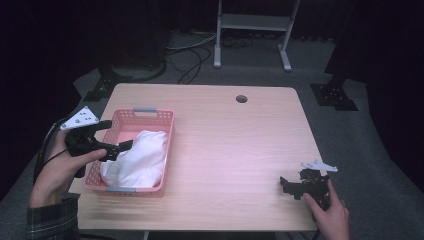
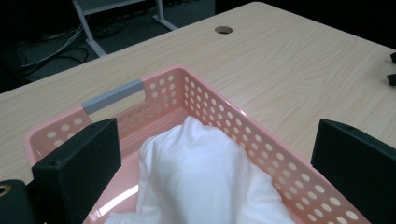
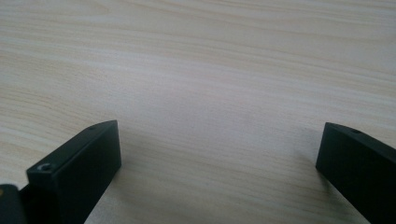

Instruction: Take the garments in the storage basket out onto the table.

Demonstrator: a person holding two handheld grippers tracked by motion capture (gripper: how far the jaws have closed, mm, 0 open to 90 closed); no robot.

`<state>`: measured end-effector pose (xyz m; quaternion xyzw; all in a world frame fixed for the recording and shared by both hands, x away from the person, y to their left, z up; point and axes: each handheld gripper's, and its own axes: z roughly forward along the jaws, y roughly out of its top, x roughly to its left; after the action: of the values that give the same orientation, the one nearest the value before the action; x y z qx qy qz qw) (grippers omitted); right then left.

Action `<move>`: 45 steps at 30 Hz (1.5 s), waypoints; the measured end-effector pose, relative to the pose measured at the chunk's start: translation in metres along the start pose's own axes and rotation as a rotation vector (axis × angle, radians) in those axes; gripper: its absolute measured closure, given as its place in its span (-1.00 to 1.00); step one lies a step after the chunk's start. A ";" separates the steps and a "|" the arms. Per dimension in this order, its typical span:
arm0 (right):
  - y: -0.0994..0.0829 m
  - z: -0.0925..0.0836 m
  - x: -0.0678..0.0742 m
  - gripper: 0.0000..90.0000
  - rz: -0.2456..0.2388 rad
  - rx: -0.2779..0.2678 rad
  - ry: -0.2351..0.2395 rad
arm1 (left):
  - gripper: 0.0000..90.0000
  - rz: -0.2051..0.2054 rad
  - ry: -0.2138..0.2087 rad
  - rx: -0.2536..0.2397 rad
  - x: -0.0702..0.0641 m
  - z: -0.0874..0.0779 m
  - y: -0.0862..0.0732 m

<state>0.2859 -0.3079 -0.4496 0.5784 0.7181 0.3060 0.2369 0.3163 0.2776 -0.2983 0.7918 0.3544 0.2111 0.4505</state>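
Note:
A pink perforated basket (image 1: 167, 131) with grey handles sits on the left half of the wooden table. A crumpled white cloth (image 1: 140, 157) lies inside it, bunched toward the near end. My left gripper (image 1: 116, 135) hovers over the basket's left rim, open, its jaws set wide apart above the cloth (image 2: 205, 177) with nothing between them. The basket's far wall and grey handle (image 2: 113, 95) show beyond the jaws. My right gripper (image 1: 287, 184) rests low near the table's front right corner, open, with bare tabletop (image 3: 210, 116) between its jaws.
A round cable hole (image 1: 241, 98) is in the table near the far edge. A metal stand (image 1: 252, 22) and cables lie on the floor behind the table. Bare wood stretches across the middle and right of the table (image 1: 235, 150).

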 end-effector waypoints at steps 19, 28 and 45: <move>0.000 0.000 0.000 -1.00 0.000 0.000 0.000 | -0.97 -0.010 -0.005 0.127 0.001 0.029 -0.011; 0.000 0.000 0.000 -1.00 0.000 0.000 0.000 | -0.97 -0.031 -0.006 0.166 0.005 0.040 -0.019; 0.000 0.000 0.000 -1.00 0.000 0.000 0.000 | -0.97 -0.059 -0.004 0.211 0.010 0.054 -0.029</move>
<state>0.2859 -0.3079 -0.4495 0.5784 0.7181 0.3060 0.2368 0.3473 0.2644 -0.3506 0.8244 0.3971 0.1577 0.3712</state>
